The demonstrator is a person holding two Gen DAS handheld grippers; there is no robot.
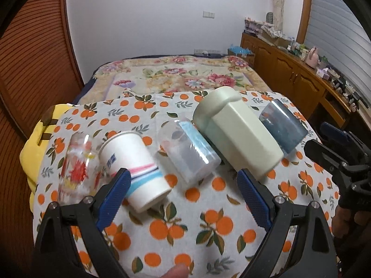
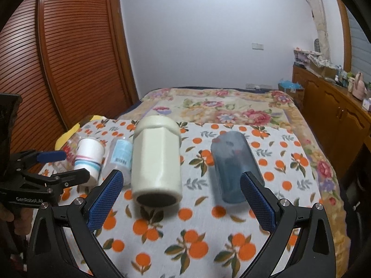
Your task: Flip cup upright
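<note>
orange-printed cloth covers the worktop, and five cups lie on their sides in a row across it. nearest the left edge is a clear glass with red and yellow flowers, blurred; touching it is a white paper cup with pink and blue bands, its mouth toward the near edge. next is a clear plastic cup with a pale blue label, barcode showing in the right wrist view. in the middle lies a pale green faceted cup, the largest, with a rounded collar at its far end and a dark round opening facing the near edge. apart from it, toward the right edge, lies a smoky blue translucent tumbler, also blurred.

left gripper hovers above the near part of the worktop with its blue-padded fingers spread wide, holding nothing; the paper cup and labelled cup show between them. right gripper likewise has its fingers spread wide and empty, framing the green cup's mouth and the blue tumbler; its right finger overlaps the tumbler in view, contact unclear.

beyond the worktop's far edge is a bed with a floral blanket; a yellow cushion peeks out at the left edge.
</note>
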